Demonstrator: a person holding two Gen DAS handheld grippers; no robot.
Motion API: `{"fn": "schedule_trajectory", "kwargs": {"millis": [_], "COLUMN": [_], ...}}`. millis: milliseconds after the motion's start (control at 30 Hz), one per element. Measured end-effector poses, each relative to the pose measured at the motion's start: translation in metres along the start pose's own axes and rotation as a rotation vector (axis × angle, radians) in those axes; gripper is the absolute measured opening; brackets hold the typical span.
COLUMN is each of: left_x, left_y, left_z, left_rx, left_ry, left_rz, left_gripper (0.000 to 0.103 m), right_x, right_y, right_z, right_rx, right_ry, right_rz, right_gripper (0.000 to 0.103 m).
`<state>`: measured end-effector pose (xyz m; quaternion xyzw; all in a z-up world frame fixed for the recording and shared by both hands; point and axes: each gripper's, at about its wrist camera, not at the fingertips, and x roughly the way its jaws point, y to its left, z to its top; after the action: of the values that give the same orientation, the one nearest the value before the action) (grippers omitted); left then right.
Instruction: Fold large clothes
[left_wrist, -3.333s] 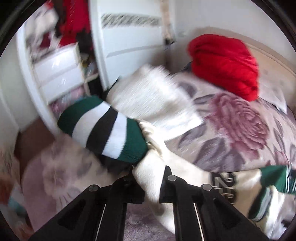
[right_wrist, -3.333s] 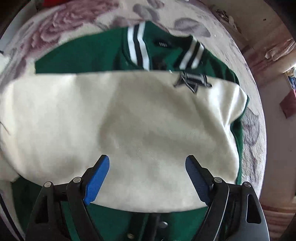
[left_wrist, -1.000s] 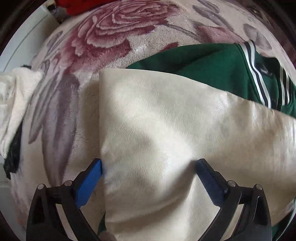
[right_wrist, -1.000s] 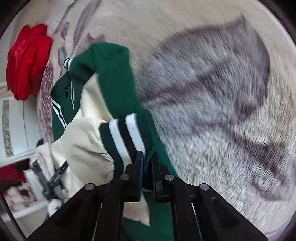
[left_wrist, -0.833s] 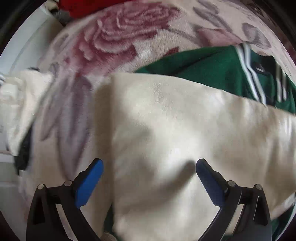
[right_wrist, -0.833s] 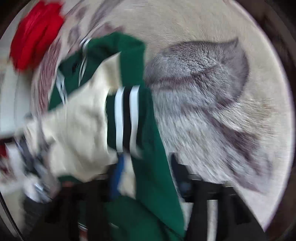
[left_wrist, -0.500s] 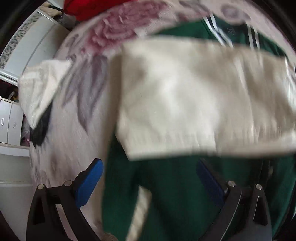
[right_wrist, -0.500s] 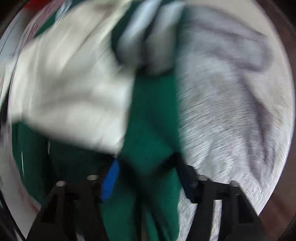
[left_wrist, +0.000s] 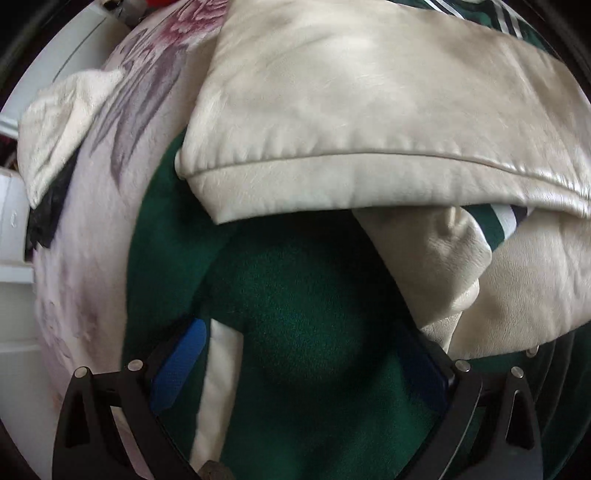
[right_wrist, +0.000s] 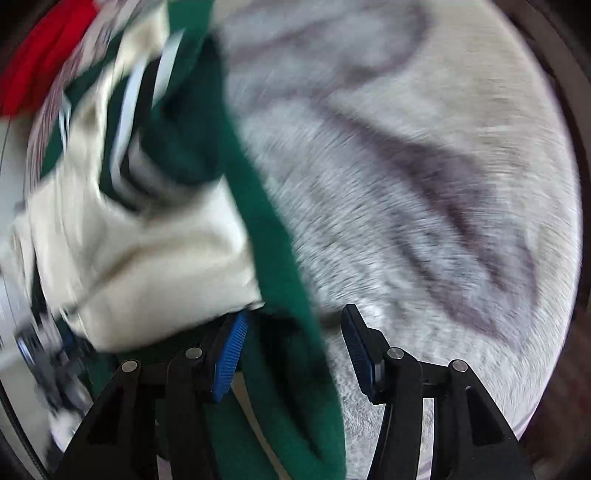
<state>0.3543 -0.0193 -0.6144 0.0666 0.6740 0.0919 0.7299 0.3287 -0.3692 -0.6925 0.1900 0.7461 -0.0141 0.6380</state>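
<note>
Jacket (left_wrist: 295, 332) x1, cream sleeves x2, grippers x2

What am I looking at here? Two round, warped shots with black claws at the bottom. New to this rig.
No robot: a person holds a two-finger gripper in each hand, each carrying a fisheye camera that looks along its fingers. One picture is from the left gripper, one from the right gripper. Both point down at a green varsity jacket with cream leather-look sleeves lying on a plush floral blanket. The cream sleeve is folded across the green body. Both sets of blue-padded jaws stand open and hold nothing; the right ones straddle the jacket's green edge.
</note>
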Motion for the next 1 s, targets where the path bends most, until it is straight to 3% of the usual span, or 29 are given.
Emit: {"fn": "schedule_trajectory", "kwargs": {"millis": [33, 67, 167, 267, 333, 367, 400, 500, 567, 600, 700, 800, 867, 967, 1000], "left_x": [0.001, 0.002, 0.004, 0.003, 0.003, 0.003, 0.003, 0.003, -0.001, -0.005, -0.028, -0.052, -0.061, -0.062, -0.061], "left_y": [0.003, 0.007, 0.013, 0.013, 0.014, 0.014, 0.014, 0.017, 0.02, 0.02, 0.017, 0.014, 0.012, 0.012, 0.013], "left_z": [0.0, 0.0, -0.001, -0.003, -0.003, -0.003, -0.003, 0.002, 0.004, 0.003, -0.007, -0.029, -0.05, -0.079, -0.088], "left_rx": [-0.018, -0.04, -0.063, -0.074, -0.1, -0.112, -0.117, -0.121, -0.129, -0.129, -0.112, -0.068, -0.042, -0.029, -0.033], "left_ry": [0.005, 0.009, 0.002, -0.021, -0.028, -0.029, -0.028, -0.002, 0.03, 0.043, 0.036, 0.011, 0.009, 0.054, 0.069], "left_rz": [-0.021, -0.052, -0.101, -0.101, -0.094, -0.093, -0.093, -0.086, -0.071, -0.06, -0.032, 0.011, 0.045, 0.08, 0.093], "left_gripper": [0.103, 0.103, 0.103, 0.103, 0.103, 0.103, 0.103, 0.103, 0.103, 0.103, 0.103, 0.103, 0.103, 0.103, 0.103], "right_x": [0.006, 0.007, 0.006, 0.001, 0.002, 0.005, 0.014, 0.016, 0.009, 0.007, 0.01, 0.035, 0.052, 0.051, 0.049], "right_y": [0.006, 0.0, -0.023, -0.004, 0.011, 0.011, 0.013, -0.016, -0.008, -0.002, 0.01, 0.018, 0.007, -0.016, -0.013], "right_z": [0.001, 0.005, 0.007, -0.003, -0.017, -0.023, -0.037, -0.043, -0.053, -0.064, -0.128, -0.184, -0.21, -0.237, -0.24], "right_rx": [-0.028, -0.022, 0.103, 0.051, 0.006, -0.014, -0.02, 0.142, 0.13, 0.111, 0.062, 0.005, 0.0, 0.191, 0.201], "right_ry": [-0.013, -0.042, -0.031, -0.04, -0.007, -0.004, -0.01, -0.012, -0.001, 0.021, 0.09, 0.176, 0.154, 0.113, 0.112], "right_rz": [-0.046, -0.101, 0.006, -0.049, -0.005, -0.047, -0.081, 0.064, 0.059, 0.041, 0.058, 0.033, -0.075, 0.028, 0.028], "right_gripper": [0.054, 0.04, 0.04, 0.04, 0.04, 0.02, 0.013, 0.014, 0.015, 0.022, 0.033, 0.031, 0.02, 0.018, 0.018]}}
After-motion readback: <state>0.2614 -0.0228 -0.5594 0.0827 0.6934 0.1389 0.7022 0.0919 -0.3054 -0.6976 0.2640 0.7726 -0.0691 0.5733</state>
